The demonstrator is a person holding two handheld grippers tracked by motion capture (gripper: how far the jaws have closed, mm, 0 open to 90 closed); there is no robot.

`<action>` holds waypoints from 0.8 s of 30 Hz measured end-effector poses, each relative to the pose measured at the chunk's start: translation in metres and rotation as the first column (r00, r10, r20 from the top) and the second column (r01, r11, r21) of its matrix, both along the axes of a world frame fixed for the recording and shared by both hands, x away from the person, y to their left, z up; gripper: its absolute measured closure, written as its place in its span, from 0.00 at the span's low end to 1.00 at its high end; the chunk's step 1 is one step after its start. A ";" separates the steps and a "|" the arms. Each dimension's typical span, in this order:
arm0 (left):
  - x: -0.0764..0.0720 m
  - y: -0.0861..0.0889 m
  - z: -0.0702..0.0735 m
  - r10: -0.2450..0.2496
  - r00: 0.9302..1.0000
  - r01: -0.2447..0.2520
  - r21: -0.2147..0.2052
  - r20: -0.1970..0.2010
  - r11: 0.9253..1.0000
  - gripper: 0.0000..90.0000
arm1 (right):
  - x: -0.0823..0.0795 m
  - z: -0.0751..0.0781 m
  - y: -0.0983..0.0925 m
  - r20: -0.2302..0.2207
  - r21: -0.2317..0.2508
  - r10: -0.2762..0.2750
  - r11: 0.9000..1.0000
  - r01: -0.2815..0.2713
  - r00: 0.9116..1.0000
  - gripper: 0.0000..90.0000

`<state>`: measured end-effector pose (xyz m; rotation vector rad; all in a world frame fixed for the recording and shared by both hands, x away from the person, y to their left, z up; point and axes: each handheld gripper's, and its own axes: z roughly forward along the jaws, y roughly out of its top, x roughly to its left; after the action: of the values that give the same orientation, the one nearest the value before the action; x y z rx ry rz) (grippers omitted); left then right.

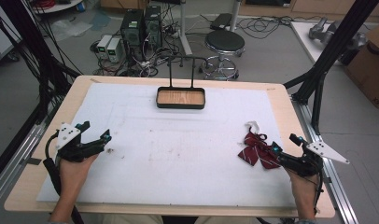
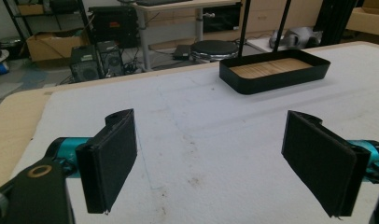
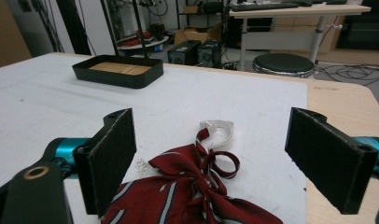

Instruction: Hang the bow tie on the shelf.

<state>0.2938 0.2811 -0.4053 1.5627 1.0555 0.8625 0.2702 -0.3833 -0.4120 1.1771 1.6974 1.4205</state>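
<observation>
at the table's right edge, our right gripper [image 3: 211,163] hangs with jaws spread wide over the red striped bow tie [image 3: 187,196], not yet pinching it. our left gripper [image 2: 211,158] waits spread over bare mat. next, we judge, lower and close on the knot, perhaps bound for the black tray [image 1: 180,105].

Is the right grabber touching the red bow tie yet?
Cannot tell. In the right gripper view the right gripper stands open around the bow tie, whose cloth runs up to the left pad; no clear gap or contact shows there.
</observation>
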 end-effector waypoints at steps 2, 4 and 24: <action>0.000 0.000 0.000 0.002 1.000 -0.002 0.004 0.001 1.000 0.21 | 0.001 -0.001 0.001 -0.003 -0.013 0.011 1.000 -0.011 1.000 0.17; 0.000 0.000 0.001 -0.004 1.000 0.004 0.009 -0.001 1.000 0.21 | 0.004 -0.003 0.002 -0.006 -0.033 0.019 0.999 -0.020 1.000 0.17; 0.000 0.000 0.001 -0.010 1.000 0.010 0.000 0.005 1.000 0.21 | 0.042 -0.026 0.010 -0.148 -0.084 0.093 0.991 -0.106 0.985 0.22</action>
<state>0.2934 0.2810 -0.4046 1.5634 1.0434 0.8595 0.3120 -0.3730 -0.4379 1.1829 1.9249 1.3275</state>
